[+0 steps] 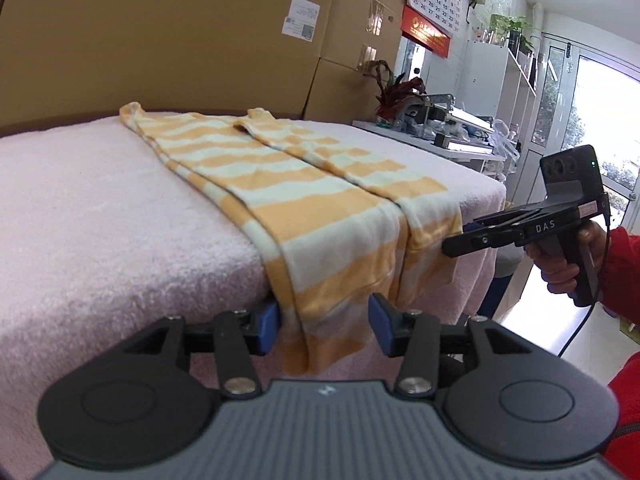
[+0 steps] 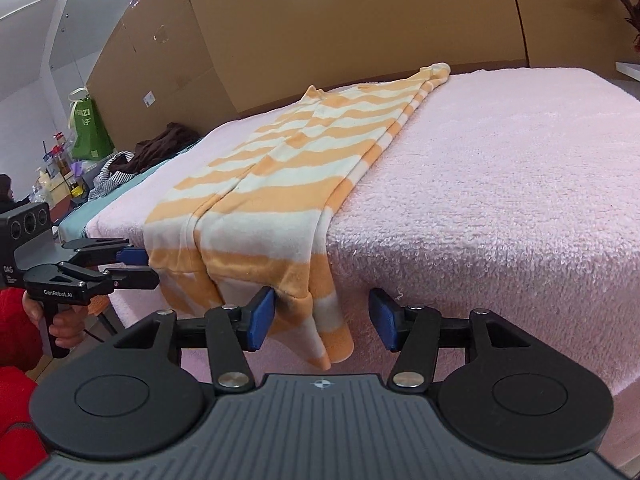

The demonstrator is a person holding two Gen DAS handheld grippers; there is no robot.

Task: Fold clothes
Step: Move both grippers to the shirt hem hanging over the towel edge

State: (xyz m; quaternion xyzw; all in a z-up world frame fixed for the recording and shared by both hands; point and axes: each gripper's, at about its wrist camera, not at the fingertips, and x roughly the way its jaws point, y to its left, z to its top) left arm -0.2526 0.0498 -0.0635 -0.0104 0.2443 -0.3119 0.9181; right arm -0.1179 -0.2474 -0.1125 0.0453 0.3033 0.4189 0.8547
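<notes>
While both grippers gape, striped garment point(image 1: 304, 216) hem hangs between.

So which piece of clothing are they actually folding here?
Find the pink fluffy table cover in front of the cardboard boxes. The orange-and-white striped garment lies along it, its end hanging over the near edge; it is the only clothing there.

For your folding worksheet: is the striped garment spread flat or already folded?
Folded lengthwise: both sides of the striped garment meet along a centre seam, hem hanging off the pink towel.
</notes>
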